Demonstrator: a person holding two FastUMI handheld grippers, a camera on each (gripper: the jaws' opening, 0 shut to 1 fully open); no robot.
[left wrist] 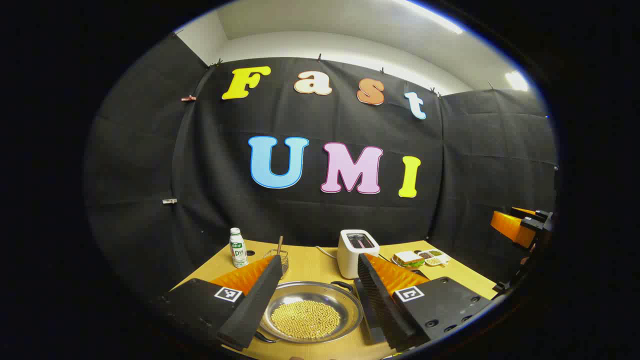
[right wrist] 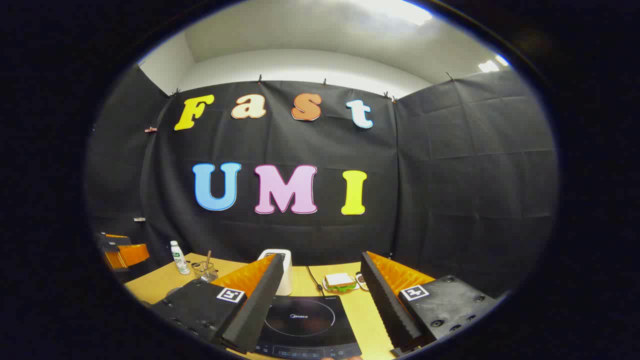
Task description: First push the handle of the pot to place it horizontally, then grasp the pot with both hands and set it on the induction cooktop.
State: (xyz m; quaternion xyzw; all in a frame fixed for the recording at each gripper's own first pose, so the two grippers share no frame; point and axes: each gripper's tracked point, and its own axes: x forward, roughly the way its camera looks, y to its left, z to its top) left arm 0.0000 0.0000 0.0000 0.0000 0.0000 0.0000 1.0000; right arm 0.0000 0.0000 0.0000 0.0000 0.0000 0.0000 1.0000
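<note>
Pot (left wrist: pixel 311 316) handle (left wrist: pixel 342 286) pointing away toward toaster (left wrist: pixel 356 252), both tools released.

Shiny metal pot (left wrist: pixel 312 312), glossy black cooktop (right wrist: pixel 307 322), matt wooden table (left wrist: pixel 310 262).

Silver pot (left wrist: pixel 345 312), yellow beans (left wrist: pixel 305 319), black cooktop (right wrist: pixel 310 322)

A: Logging counts. What's sitting on the table (left wrist: pixel 310 265)?
B: Am seeing 1 pot (left wrist: pixel 311 316), 1 induction cooktop (right wrist: pixel 307 320), 1 toaster (left wrist: pixel 356 252), 1 bottle (left wrist: pixel 238 248), 1 wire basket (left wrist: pixel 281 259).
A: Food?
B: Am counting 1 sandwich (left wrist: pixel 409 258), 1 snack tray (left wrist: pixel 434 257). Beans in pot: too many to count.
</note>
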